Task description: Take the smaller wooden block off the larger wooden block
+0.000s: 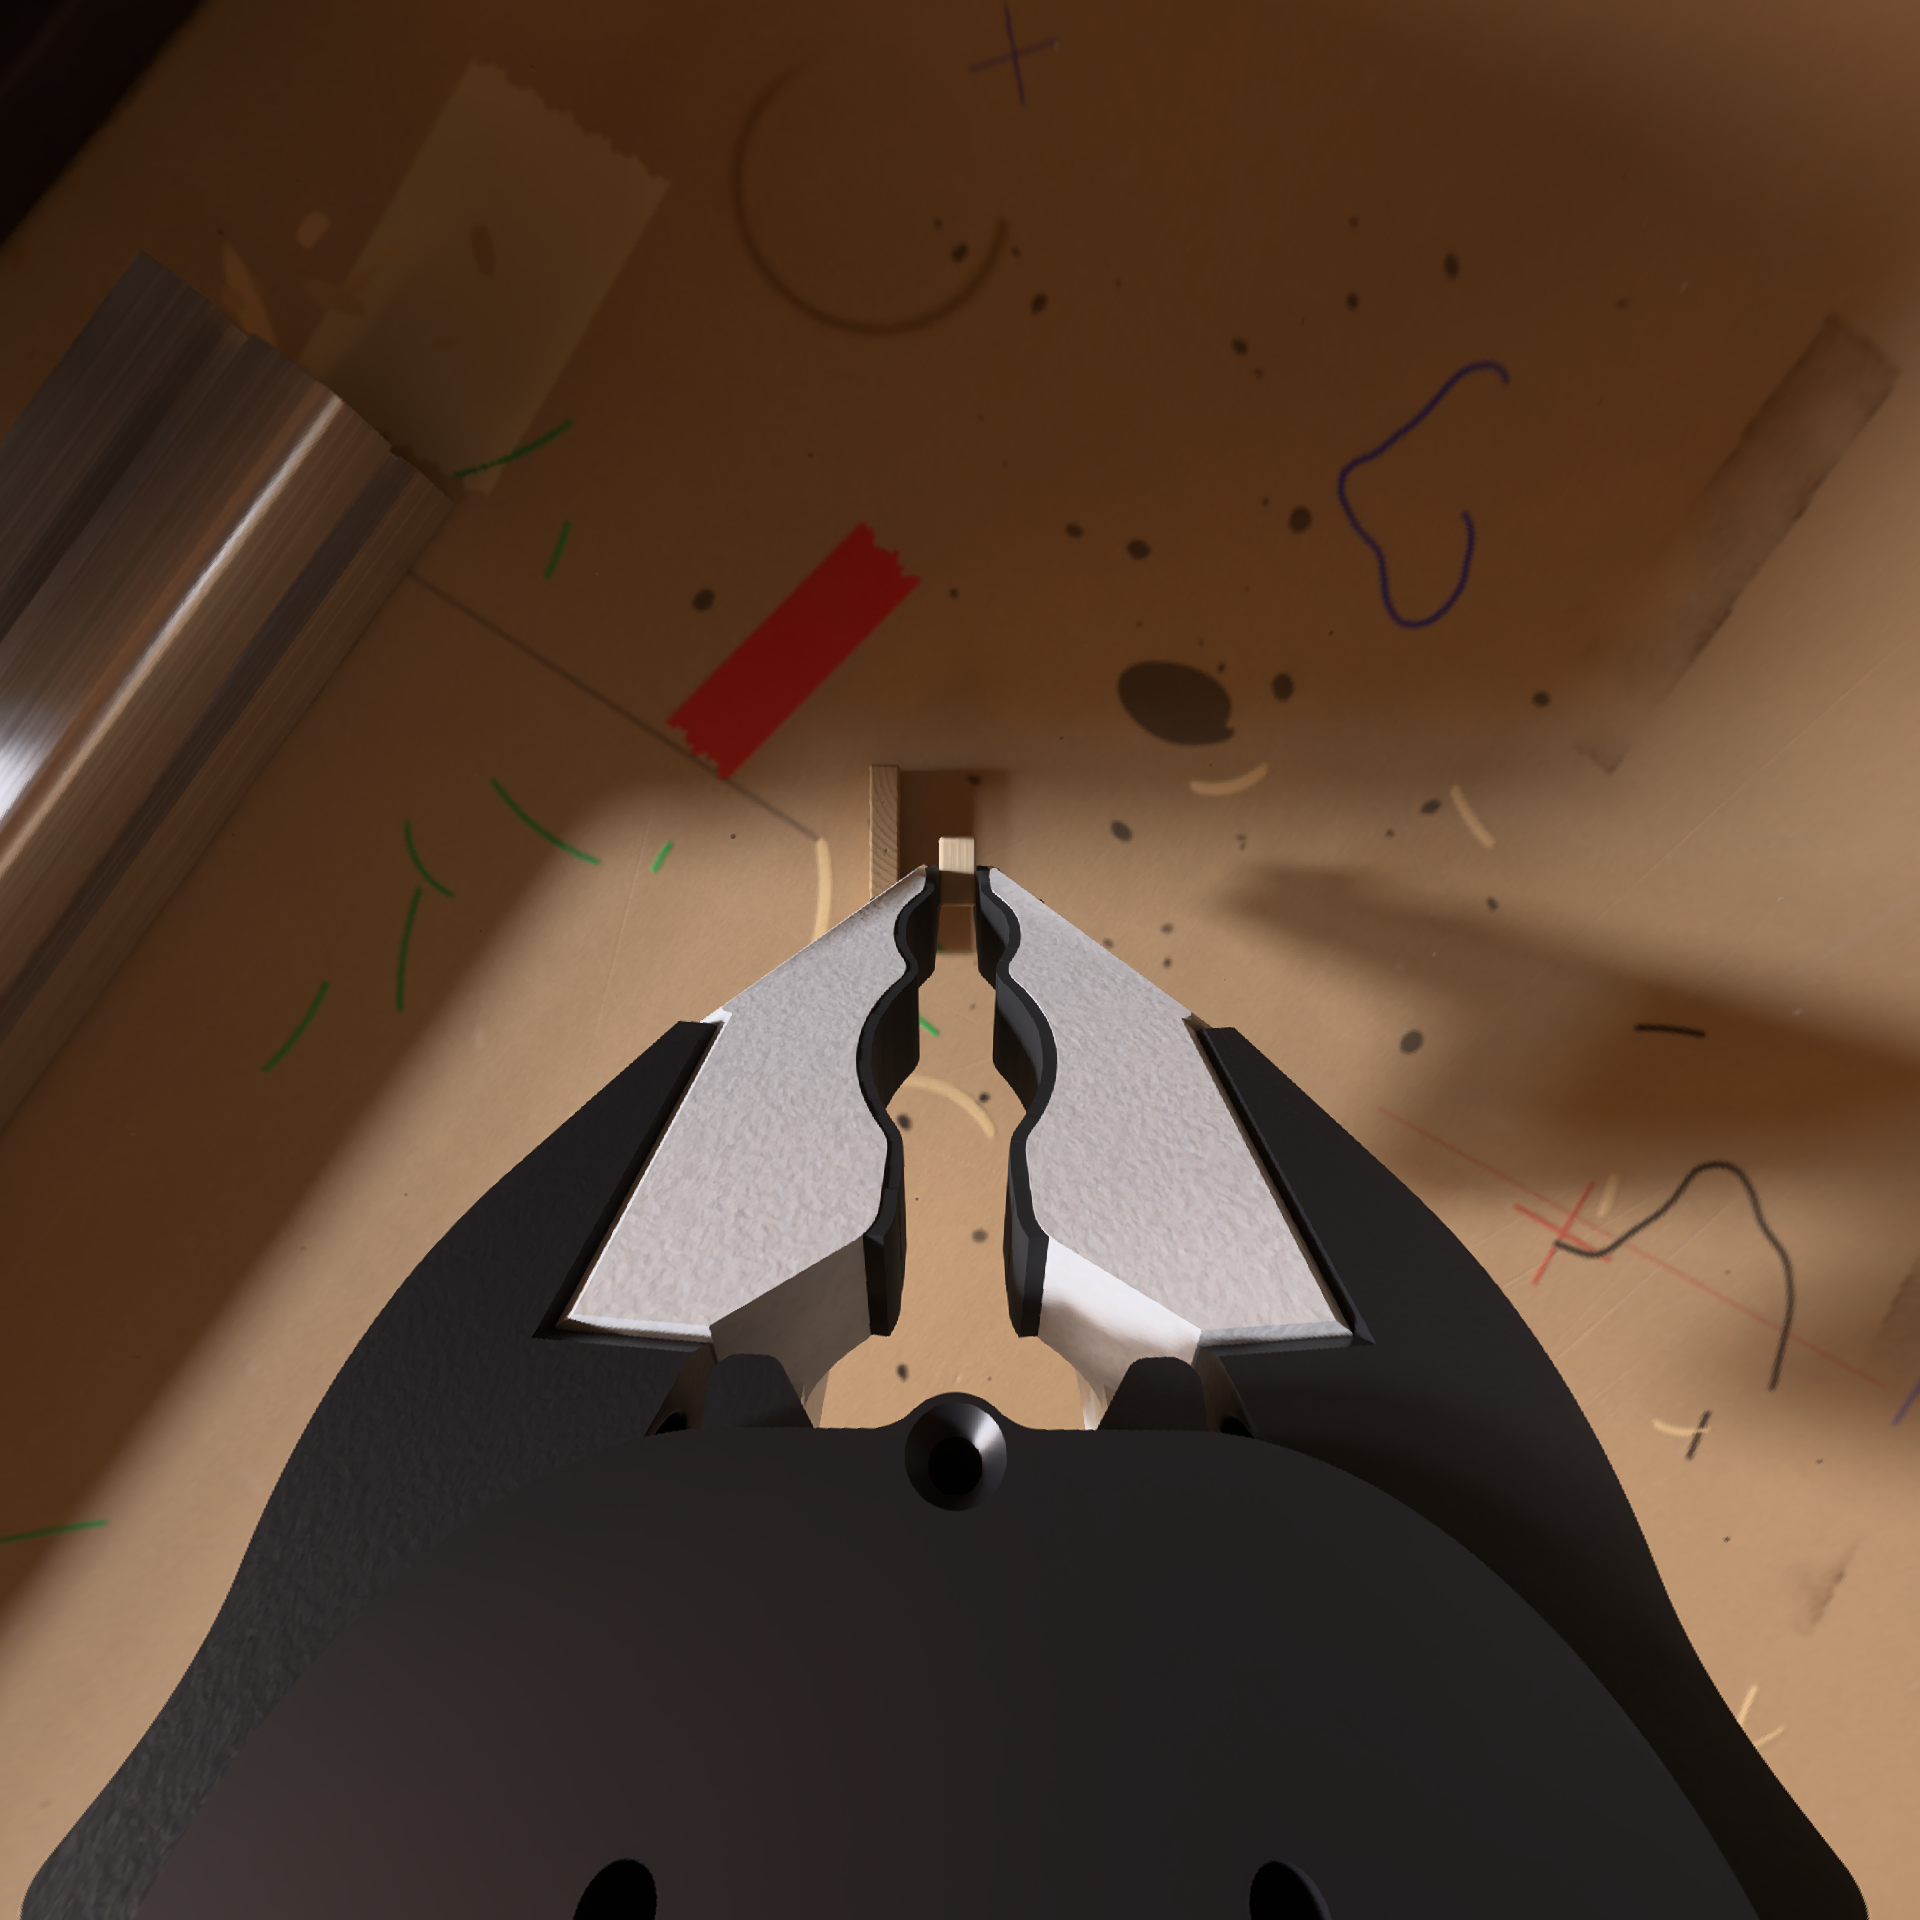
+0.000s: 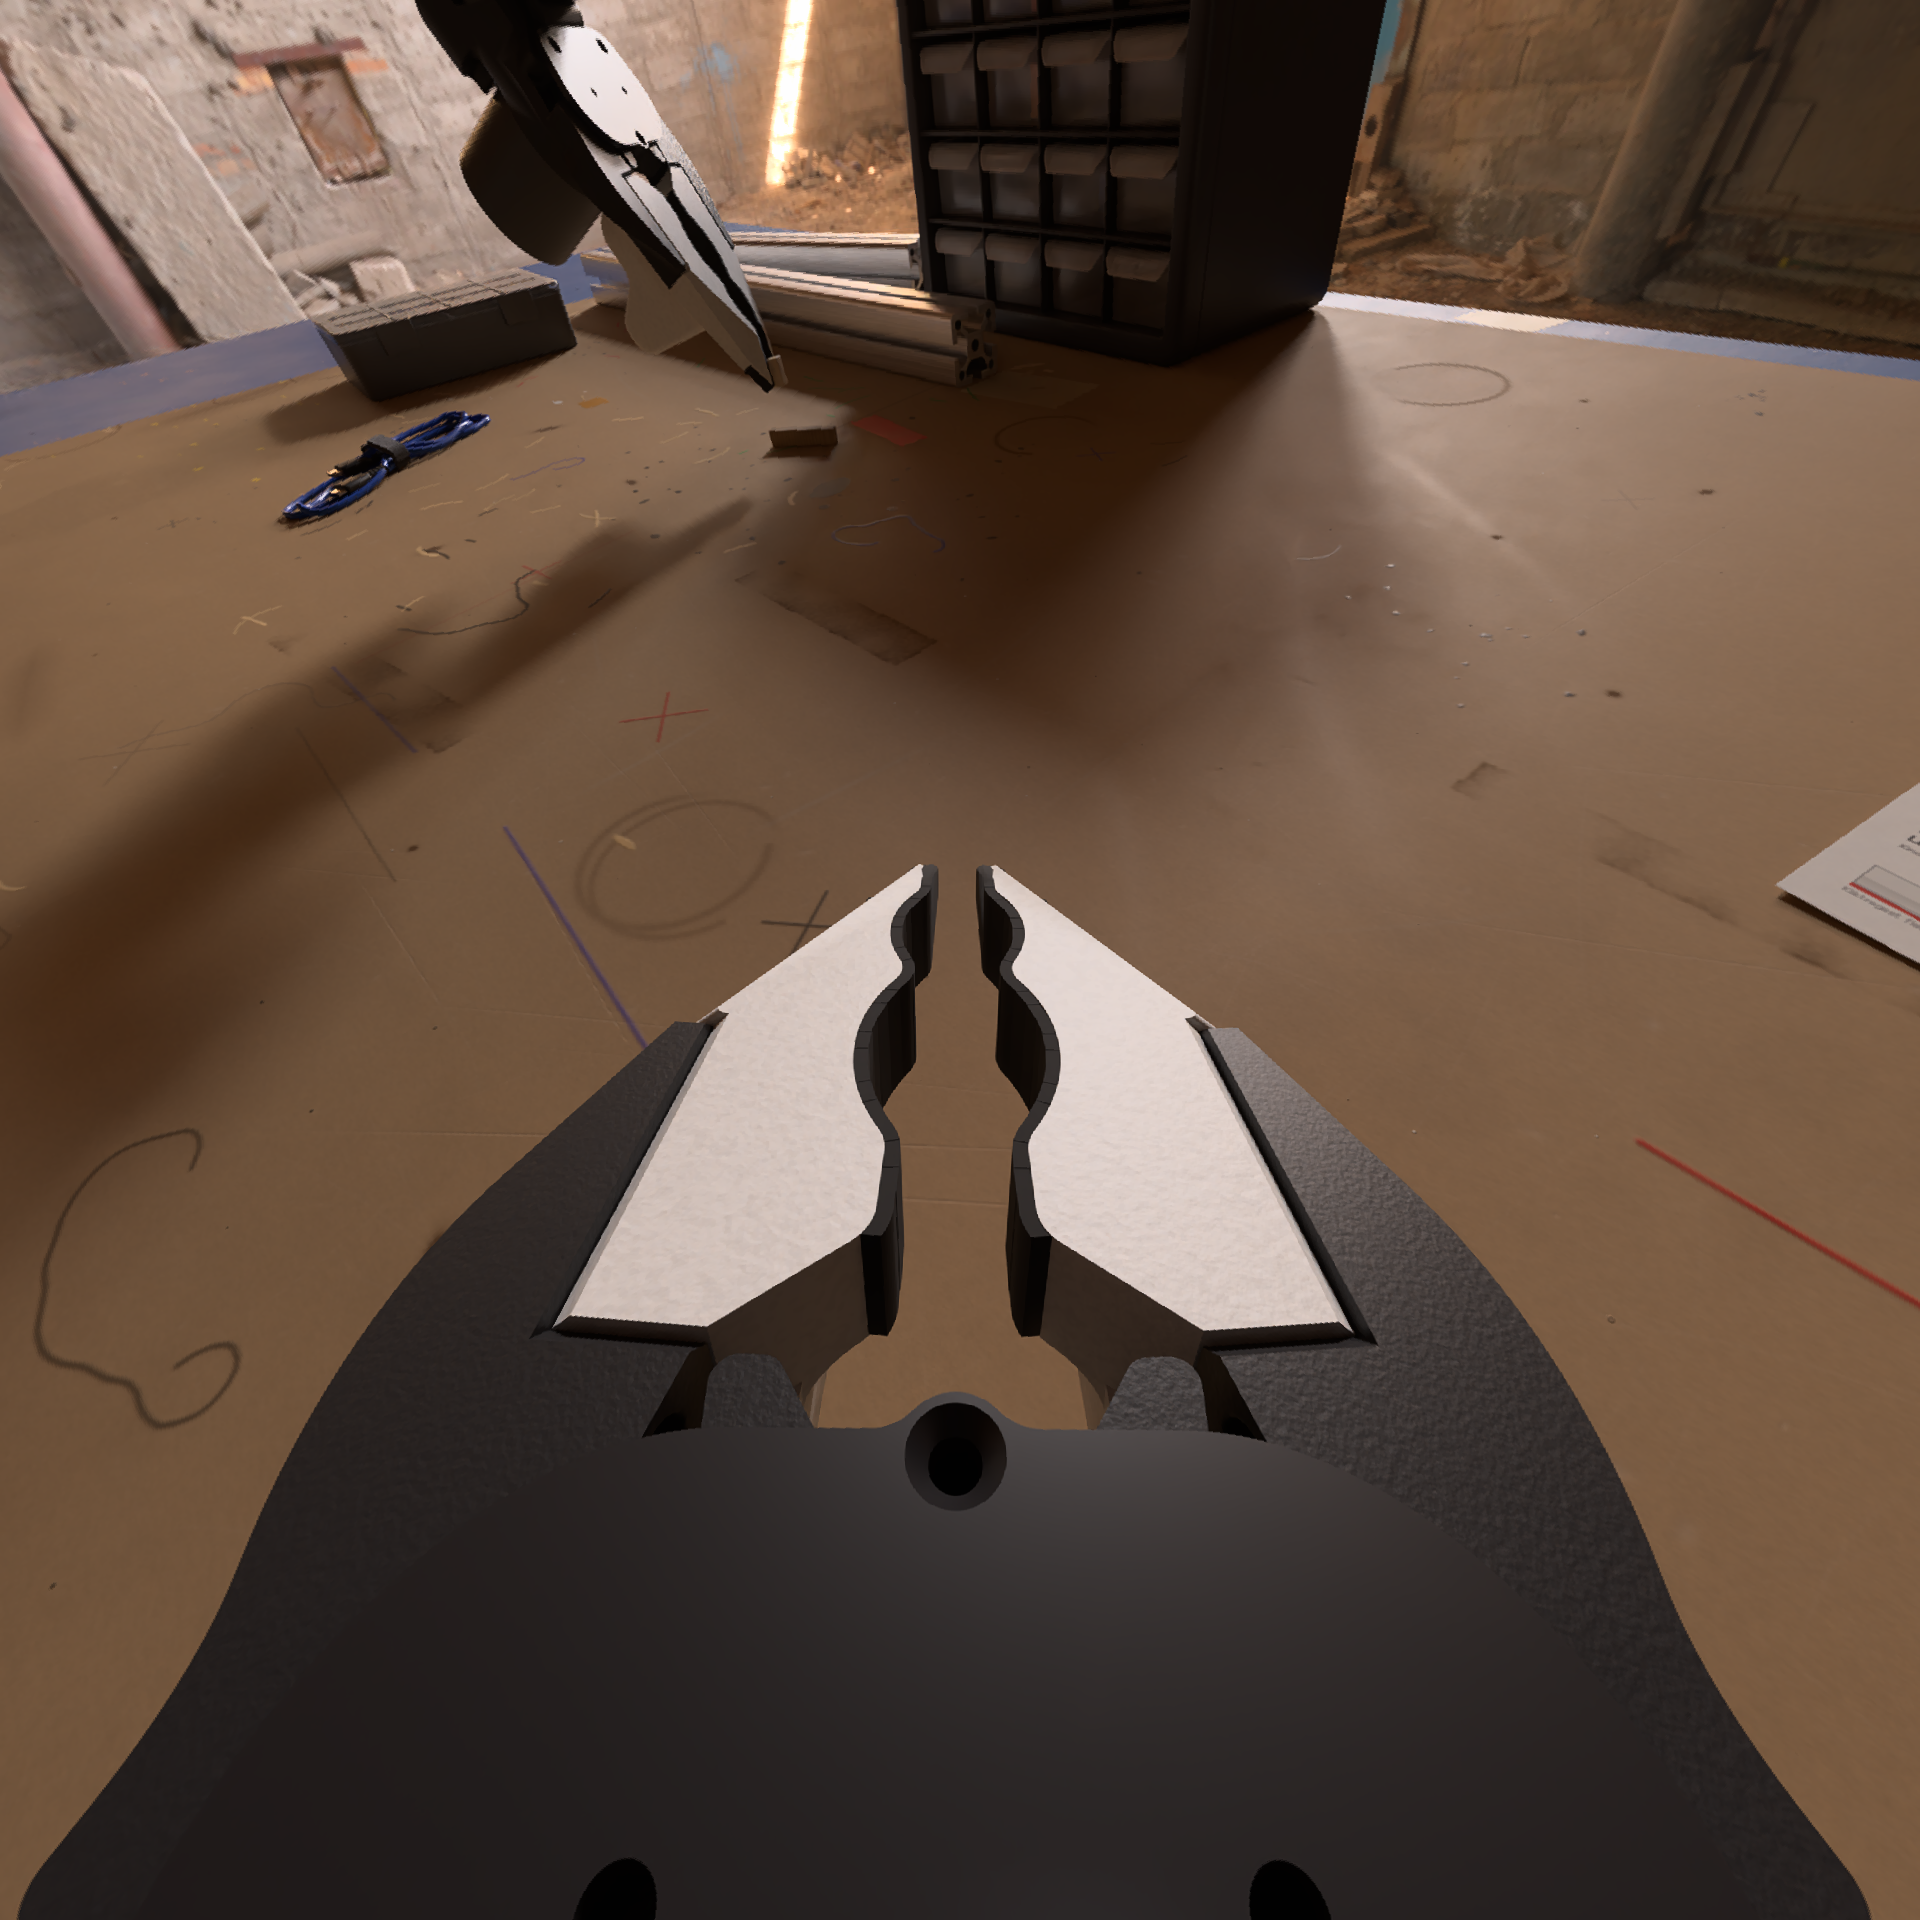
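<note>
In the left wrist view my left gripper is shut on the smaller wooden block, a pale little cube pinched between the fingertips. The larger wooden block lies flat on the brown table just beyond and below the tips, partly hidden by them. In the right wrist view the left gripper is tilted downward, far off, and holds the small block a little above the larger block, apart from it. My right gripper hovers low over the table with its jaws nearly together and nothing between them.
An aluminium profile lies left of the blocks, and it also shows in the right wrist view. Red tape is stuck near the blocks. A dark drawer cabinet, a grey box, a blue cable and a paper sheet are on the table.
</note>
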Robot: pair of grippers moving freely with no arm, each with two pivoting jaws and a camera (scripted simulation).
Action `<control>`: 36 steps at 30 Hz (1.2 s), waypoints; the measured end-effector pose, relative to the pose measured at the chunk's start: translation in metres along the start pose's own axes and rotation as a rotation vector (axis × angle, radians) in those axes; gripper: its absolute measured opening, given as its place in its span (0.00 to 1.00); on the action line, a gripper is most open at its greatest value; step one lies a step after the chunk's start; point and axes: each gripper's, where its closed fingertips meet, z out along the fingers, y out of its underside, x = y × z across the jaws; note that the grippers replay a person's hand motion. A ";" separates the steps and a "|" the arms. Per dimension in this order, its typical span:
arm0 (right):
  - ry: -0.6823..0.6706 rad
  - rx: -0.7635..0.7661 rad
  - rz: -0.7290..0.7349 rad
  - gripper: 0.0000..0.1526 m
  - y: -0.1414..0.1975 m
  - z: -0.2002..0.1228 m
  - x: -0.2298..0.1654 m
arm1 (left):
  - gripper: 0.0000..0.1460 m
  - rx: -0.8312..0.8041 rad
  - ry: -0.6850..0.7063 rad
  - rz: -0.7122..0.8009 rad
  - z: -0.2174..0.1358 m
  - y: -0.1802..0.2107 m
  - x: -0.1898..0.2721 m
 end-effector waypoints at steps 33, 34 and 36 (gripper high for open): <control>-0.005 -0.009 -0.007 0.05 0.001 0.001 -0.001 | 0.04 0.127 0.123 0.666 -0.009 0.036 0.195; -0.006 -0.010 -0.007 0.05 0.001 0.001 -0.001 | 0.04 0.123 0.109 0.769 -0.007 0.045 0.215; -0.005 -0.013 -0.009 0.05 0.001 0.001 -0.001 | 0.04 0.136 0.088 0.887 -0.003 0.054 0.239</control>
